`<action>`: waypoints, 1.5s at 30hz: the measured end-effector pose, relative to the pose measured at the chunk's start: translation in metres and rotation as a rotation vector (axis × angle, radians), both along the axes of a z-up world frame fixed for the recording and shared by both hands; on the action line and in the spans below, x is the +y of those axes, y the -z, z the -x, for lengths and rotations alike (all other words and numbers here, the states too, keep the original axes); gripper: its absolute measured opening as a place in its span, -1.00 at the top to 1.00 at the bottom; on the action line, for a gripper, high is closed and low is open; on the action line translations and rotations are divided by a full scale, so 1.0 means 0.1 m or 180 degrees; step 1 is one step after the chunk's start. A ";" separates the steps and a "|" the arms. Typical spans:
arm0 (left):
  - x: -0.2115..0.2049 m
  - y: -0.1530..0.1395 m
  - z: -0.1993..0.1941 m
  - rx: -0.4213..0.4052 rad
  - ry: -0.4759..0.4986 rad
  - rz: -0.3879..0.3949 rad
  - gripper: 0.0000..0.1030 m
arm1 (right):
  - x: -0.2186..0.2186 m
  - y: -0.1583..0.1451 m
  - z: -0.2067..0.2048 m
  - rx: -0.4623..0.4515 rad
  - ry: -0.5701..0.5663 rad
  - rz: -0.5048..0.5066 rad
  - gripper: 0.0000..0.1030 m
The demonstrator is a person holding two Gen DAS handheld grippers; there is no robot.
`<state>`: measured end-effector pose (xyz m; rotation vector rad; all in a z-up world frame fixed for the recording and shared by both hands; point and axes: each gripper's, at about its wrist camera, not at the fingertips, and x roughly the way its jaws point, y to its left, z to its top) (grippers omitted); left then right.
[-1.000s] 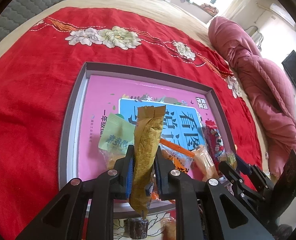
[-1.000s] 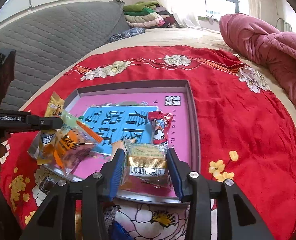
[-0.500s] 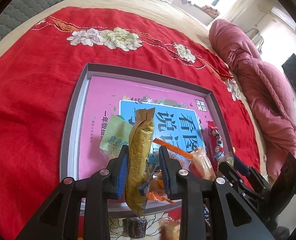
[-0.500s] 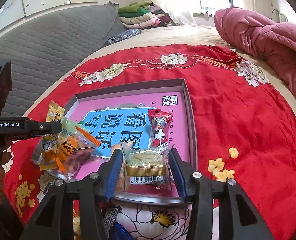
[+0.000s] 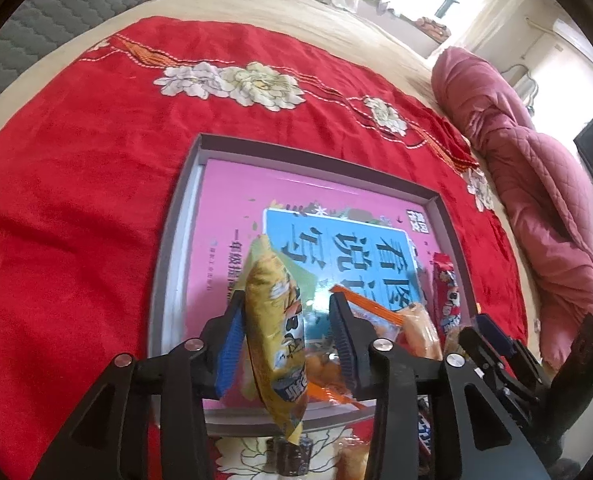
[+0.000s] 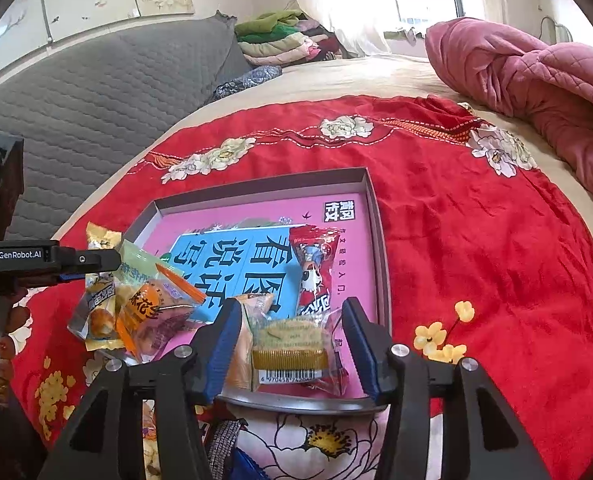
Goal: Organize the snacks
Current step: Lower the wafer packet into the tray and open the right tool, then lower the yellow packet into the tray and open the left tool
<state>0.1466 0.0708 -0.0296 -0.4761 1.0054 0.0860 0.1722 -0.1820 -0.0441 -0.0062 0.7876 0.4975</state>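
both grippers' jaws have just been opening: left gripper frees a yellow crinkly snack packet, right gripper frees a clear-wrapped biscuit pack, both inside the grey shallow cardboard tray with others, while dark-wrapped sweets beneath the left gripper wait outside.

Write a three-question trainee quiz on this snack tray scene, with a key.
1. True or false: the yellow packet stands between the open fingers of the left claw.
2. Which packet lies nearest the tray's right wall? A green B red C orange
3. Fill in: the clear-wrapped biscuit between the fingers of the right claw shows a printed ____ on its near edge.

Key: 1 true; 2 B, the red packet; 3 barcode.
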 end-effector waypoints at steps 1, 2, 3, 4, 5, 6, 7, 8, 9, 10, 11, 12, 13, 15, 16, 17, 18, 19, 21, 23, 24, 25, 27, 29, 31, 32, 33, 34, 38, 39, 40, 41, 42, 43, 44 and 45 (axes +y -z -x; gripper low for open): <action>0.02 0.00 0.01 0.0001 -0.0024 -0.0012 0.10 | 0.00 0.00 0.00 -0.0005 -0.0006 -0.0010 -0.01; 0.04 0.01 0.02 -0.0003 -0.0035 -0.0019 0.09 | 0.00 -0.01 0.00 -0.0011 -0.0009 -0.0013 -0.01; 0.06 0.01 0.03 -0.0005 -0.0054 -0.0024 0.09 | 0.00 -0.01 0.01 -0.0020 -0.0009 -0.0008 -0.02; 0.07 0.01 0.03 0.0001 -0.0069 -0.0023 0.08 | 0.00 -0.01 0.01 -0.0024 -0.0014 -0.0004 -0.02; 0.08 0.01 0.04 0.0006 -0.0076 -0.0019 0.07 | 0.00 -0.01 0.01 -0.0023 -0.0016 -0.0005 -0.02; 0.09 0.01 0.04 0.0009 -0.0082 -0.0022 0.04 | 0.01 -0.01 0.01 -0.0025 -0.0016 -0.0004 -0.02; 0.10 0.01 0.05 0.0009 -0.0089 -0.0031 0.03 | 0.01 -0.01 0.01 -0.0029 -0.0017 -0.0002 -0.02; 0.10 0.01 0.05 0.0006 -0.0095 -0.0037 0.01 | 0.01 -0.02 0.01 -0.0033 -0.0015 -0.0003 -0.02; 0.11 0.01 0.06 0.0003 -0.0099 -0.0041 0.00 | 0.00 -0.02 0.02 -0.0042 -0.0013 -0.0009 -0.02; 0.12 0.00 0.07 0.0002 -0.0105 -0.0045 0.00 | 0.00 -0.02 0.02 -0.0046 -0.0013 -0.0016 -0.03; 0.13 0.00 0.07 0.0004 -0.0111 -0.0048 0.00 | 0.00 -0.03 0.02 -0.0049 -0.0011 -0.0022 -0.04; 0.15 0.00 0.08 0.0005 -0.0124 -0.0057 0.00 | -0.01 -0.03 0.02 -0.0055 -0.0007 -0.0026 -0.08; 0.16 0.00 0.09 0.0006 -0.0133 -0.0060 0.00 | -0.01 -0.03 0.02 -0.0059 -0.0005 -0.0029 -0.10; 0.18 0.00 0.10 0.0003 -0.0158 -0.0072 0.00 | -0.01 -0.04 0.02 -0.0061 -0.0001 -0.0042 -0.12; 0.19 -0.01 0.11 -0.0003 -0.0170 -0.0082 0.00 | -0.01 -0.04 0.02 -0.0063 -0.0003 -0.0039 -0.12; 0.20 -0.01 0.12 -0.0004 -0.0179 -0.0086 0.00 | -0.02 -0.04 0.02 -0.0067 -0.0004 -0.0042 -0.12; 0.21 -0.01 0.12 -0.0001 -0.0189 -0.0086 0.00 | -0.02 -0.05 0.02 -0.0069 -0.0004 -0.0046 -0.12; 0.23 -0.01 0.14 0.0001 -0.0210 -0.0087 0.00 | -0.02 -0.05 0.02 -0.0072 -0.0005 -0.0051 -0.12; 0.27 -0.02 0.15 -0.0011 -0.0241 -0.0090 0.00 | -0.02 -0.06 0.02 -0.0080 -0.0004 -0.0050 -0.12; 0.29 -0.04 0.17 -0.0027 -0.0257 -0.0093 0.00 | -0.02 -0.06 0.02 -0.0081 -0.0005 -0.0061 -0.12; 0.31 -0.06 0.19 -0.0038 -0.0262 -0.0097 0.00 | -0.02 -0.07 0.02 -0.0086 -0.0005 -0.0063 -0.12; 0.32 -0.07 0.20 -0.0045 -0.0264 -0.0102 -0.01 | -0.02 -0.07 0.03 -0.0095 -0.0006 -0.0066 -0.13; 0.34 -0.10 0.23 -0.0063 -0.0270 -0.0113 -0.01 | -0.02 -0.08 0.03 -0.0105 -0.0009 -0.0072 -0.14; 0.36 -0.13 0.25 -0.0086 -0.0277 -0.0112 -0.04 | -0.02 -0.08 0.04 -0.0113 -0.0018 -0.0074 -0.16; 0.37 -0.17 0.28 -0.0115 -0.0286 -0.0120 -0.13 | -0.01 -0.09 0.05 -0.0129 -0.0025 -0.0073 -0.20; 0.36 -0.19 0.29 -0.0131 -0.0285 -0.0127 -0.15 | -0.01 -0.10 0.05 -0.0138 -0.0030 -0.0073 -0.21; 0.36 -0.21 0.31 -0.0143 -0.0278 -0.0135 -0.15 | -0.01 -0.10 0.05 -0.0149 -0.0036 -0.0074 -0.23; 0.35 -0.22 0.32 -0.0149 -0.0270 -0.0139 -0.15 | 0.00 -0.11 0.06 -0.0154 -0.0042 -0.0075 -0.23; 0.32 -0.28 0.37 -0.0171 -0.0223 -0.0160 -0.16 | 0.00 -0.14 0.07 -0.0177 -0.0064 -0.0091 -0.24; 0.31 -0.30 0.38 -0.0174 -0.0216 -0.0166 -0.16 | 0.00 -0.16 0.08 -0.0192 -0.0075 -0.0103 -0.25; 0.30 -0.31 0.39 -0.0180 -0.0206 -0.0170 -0.16 | 0.00 -0.17 0.09 -0.0206 -0.0076 -0.0111 -0.27; 0.29 -0.33 0.40 -0.0188 -0.0192 -0.0174 -0.16 | -0.01 -0.18 0.09 -0.0216 -0.0079 -0.0121 -0.31; 0.28 -0.34 0.41 -0.0195 -0.0187 -0.0177 -0.16 | -0.01 -0.19 0.10 -0.0222 -0.0084 -0.0132 -0.33; 0.27 -0.36 0.42 -0.0198 -0.0173 -0.0180 -0.16 | -0.01 -0.21 0.11 -0.0236 -0.0083 -0.0140 -0.33; 0.26 -0.37 0.42 -0.0200 -0.0163 -0.0181 -0.16 | -0.02 -0.22 0.12 -0.0253 -0.0084 -0.0145 -0.34; 0.25 -0.38 0.43 -0.0205 -0.0153 -0.0184 -0.17 | -0.02 -0.24 0.13 -0.0266 -0.0090 -0.0153 -0.34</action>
